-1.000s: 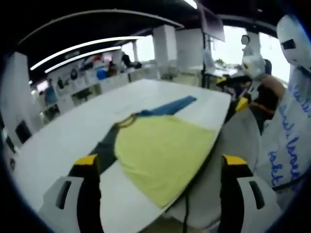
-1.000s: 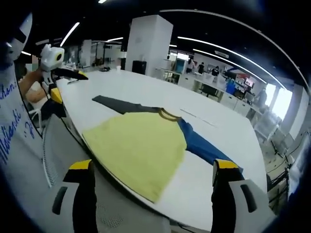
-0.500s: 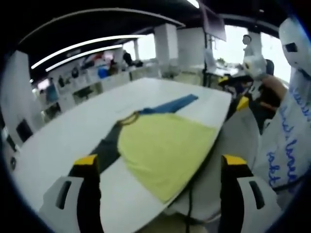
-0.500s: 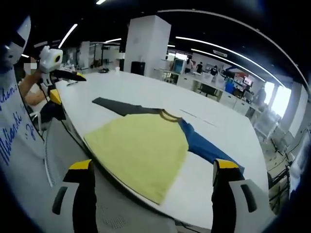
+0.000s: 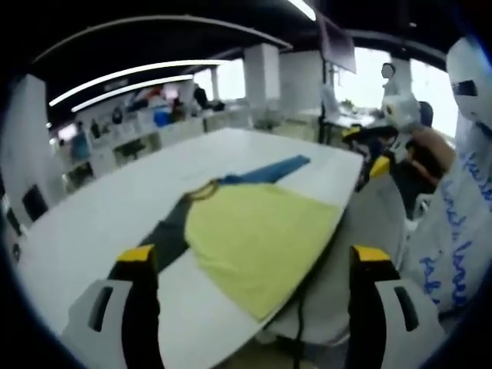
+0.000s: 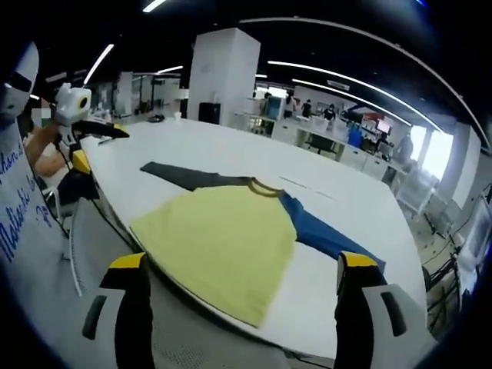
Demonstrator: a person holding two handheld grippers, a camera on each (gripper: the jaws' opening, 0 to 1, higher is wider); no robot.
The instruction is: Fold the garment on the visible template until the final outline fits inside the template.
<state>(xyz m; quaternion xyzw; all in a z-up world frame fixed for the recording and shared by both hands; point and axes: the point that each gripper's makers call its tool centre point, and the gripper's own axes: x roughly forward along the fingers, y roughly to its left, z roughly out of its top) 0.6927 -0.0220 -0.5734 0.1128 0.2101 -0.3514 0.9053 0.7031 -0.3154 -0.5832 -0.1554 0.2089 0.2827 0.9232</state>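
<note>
While both tools (image 5: pixel 254 265) (image 6: pixel 238 269) hang spread apart and empty, one shirt (image 6: pixel 219 238) lies on one table (image 6: pixel 338 207).

Blue handwriting on person's white shirt (image 6: pixel 17 207), too blurred/cut off to read.

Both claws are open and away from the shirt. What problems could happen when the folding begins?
1. The yellow shirt lies with its hem at the white table edge, possibly overhanging, so a pull toward the person could drag it off.
2. The dark sleeve and blue sleeve spread wide apart; folding one may shift the body.
3. I cannot make out a template outline, so judging the final fit may be hard.
</note>
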